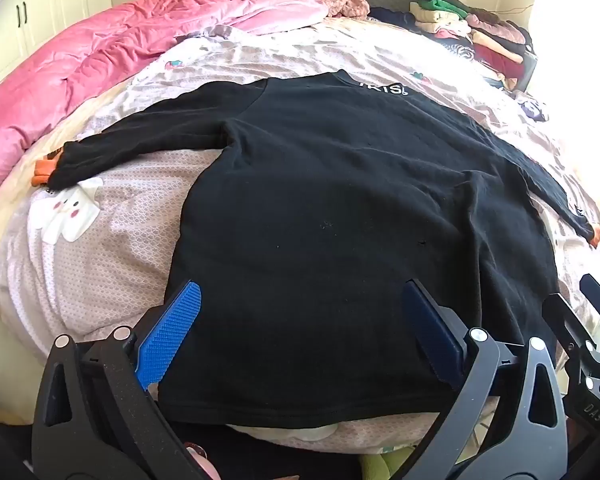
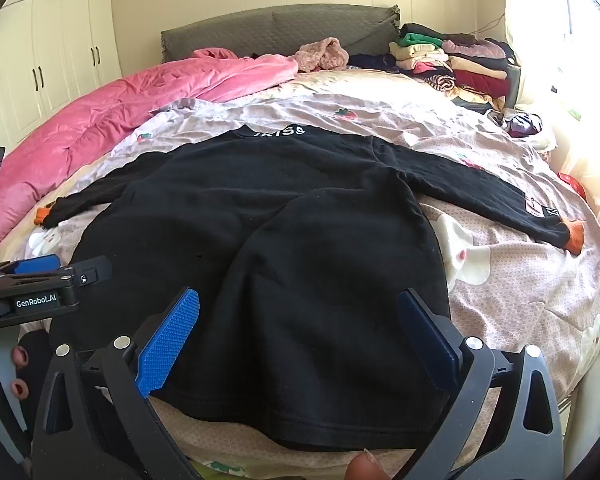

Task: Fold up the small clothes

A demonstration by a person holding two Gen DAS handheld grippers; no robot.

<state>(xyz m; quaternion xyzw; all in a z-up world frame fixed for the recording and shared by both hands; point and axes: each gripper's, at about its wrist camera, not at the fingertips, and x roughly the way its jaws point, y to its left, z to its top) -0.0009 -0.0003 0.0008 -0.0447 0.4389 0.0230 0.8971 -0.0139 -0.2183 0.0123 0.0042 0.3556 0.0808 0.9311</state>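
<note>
**Black top spread flat, both sets of jaws wide apart over its hem**

I'm looking down along my left gripper (image 1: 300, 332) and its jaws stand fully apart, nothing between the blue pads (image 1: 172, 332), which hover just above the near hem of the black long-sleeved top (image 1: 340, 208). Same story on my right gripper (image 2: 300, 336): jaws spread wide, gripping nothing, poised over the hem's other end.

The top lies flat on the bed (image 2: 520, 300), straight ahead of both sets of jaws. Its long axis runs away from me: hem nearest the jaws, collar with white lettering (image 2: 280, 132) at the far end, pointing toward the grey headboard cushion (image 2: 280, 28). The sleeves stretch out to either side, across that axis, each ending in an orange cuff (image 2: 576, 236). In the right wrist view a soft ridge of cloth runs up the body from the hem.

Beyond the collar, far ahead and to the left of the jaws, a pink quilt (image 1: 80, 80) is bunched up. Far ahead to the right, a pile of folded clothes (image 2: 460, 60) sits at the bed's corner. A fingertip (image 2: 364, 468) shows at the bottom edge below my right jaws.
</note>
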